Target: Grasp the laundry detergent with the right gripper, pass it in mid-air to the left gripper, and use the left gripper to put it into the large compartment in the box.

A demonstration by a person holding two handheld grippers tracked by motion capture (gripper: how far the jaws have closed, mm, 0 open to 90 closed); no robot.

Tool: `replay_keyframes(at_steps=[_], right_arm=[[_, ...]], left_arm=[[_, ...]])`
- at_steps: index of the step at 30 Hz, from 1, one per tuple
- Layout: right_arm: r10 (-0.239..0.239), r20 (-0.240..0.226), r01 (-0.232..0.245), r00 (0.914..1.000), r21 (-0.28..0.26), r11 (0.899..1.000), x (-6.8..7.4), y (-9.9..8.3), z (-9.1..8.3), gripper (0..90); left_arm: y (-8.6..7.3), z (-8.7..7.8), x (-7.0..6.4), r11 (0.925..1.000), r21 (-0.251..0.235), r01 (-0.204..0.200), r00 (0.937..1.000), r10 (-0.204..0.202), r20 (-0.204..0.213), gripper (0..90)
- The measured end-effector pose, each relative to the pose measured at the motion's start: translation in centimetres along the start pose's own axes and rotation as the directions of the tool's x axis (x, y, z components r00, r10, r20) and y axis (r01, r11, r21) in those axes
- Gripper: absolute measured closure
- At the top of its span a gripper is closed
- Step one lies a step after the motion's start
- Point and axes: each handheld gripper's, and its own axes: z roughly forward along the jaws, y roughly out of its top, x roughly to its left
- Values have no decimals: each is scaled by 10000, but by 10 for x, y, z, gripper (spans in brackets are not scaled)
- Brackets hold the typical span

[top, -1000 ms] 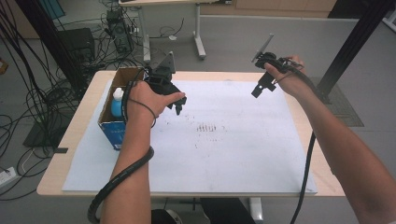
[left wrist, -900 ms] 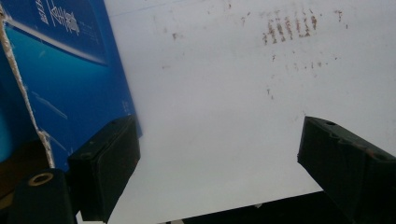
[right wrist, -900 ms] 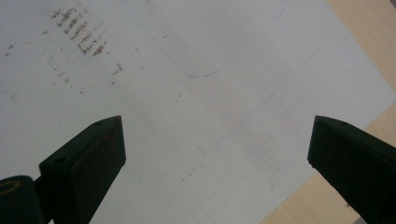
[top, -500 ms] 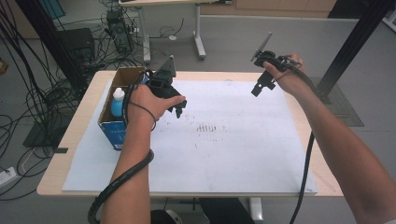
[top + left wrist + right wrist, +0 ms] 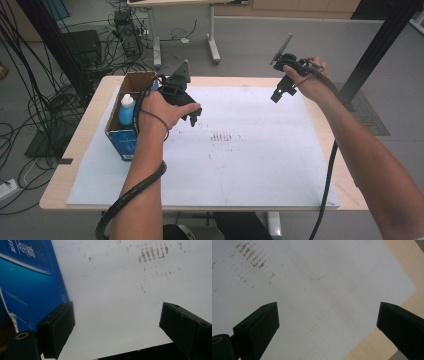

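Hovering: left gripper [image 5: 192,116] hangs just beside the open cardboard box [image 5: 116,134] at the left end of the table [image 5: 55,197], above the white sheet [image 5: 260,165].
Left tool state: jaws stand wide apart with nothing between them; the left gripper view shows bare sheet in the gap and the box's blue wall close by one jaw.
Right tool state: right gripper [image 5: 278,94] is held up over the far right part of the sheet, jaws wide and empty; its own view looks down on the sheet corner and the wood beyond.
Thing in reach: a bottle [image 5: 127,109] with a white cap stands upright inside the box, near the left hand [image 5: 159,113], untouched.
Change over the last second: the left gripper has drifted slightly toward the near side, staying next to the box; the right gripper has barely moved.
Meaning for the work: nothing has been picked up yet; I judge this an approach stage, with the left hand lining up on the box or its bottle.
Next move calls for: swinging the wide jaws over the box rim and down around the bottle.
Marks: brownish smudges [image 5: 221,137] sit mid-sheet, apart from both tools.
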Motion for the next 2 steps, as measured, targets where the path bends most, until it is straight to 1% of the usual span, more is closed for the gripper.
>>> replay_keyframes(at_steps=[2], right_arm=[[11,40,-11,10000,20,10000,0,-1,0,40]], left_arm=[[0,1,0,10000,13,8,9999,-8,105,136]])
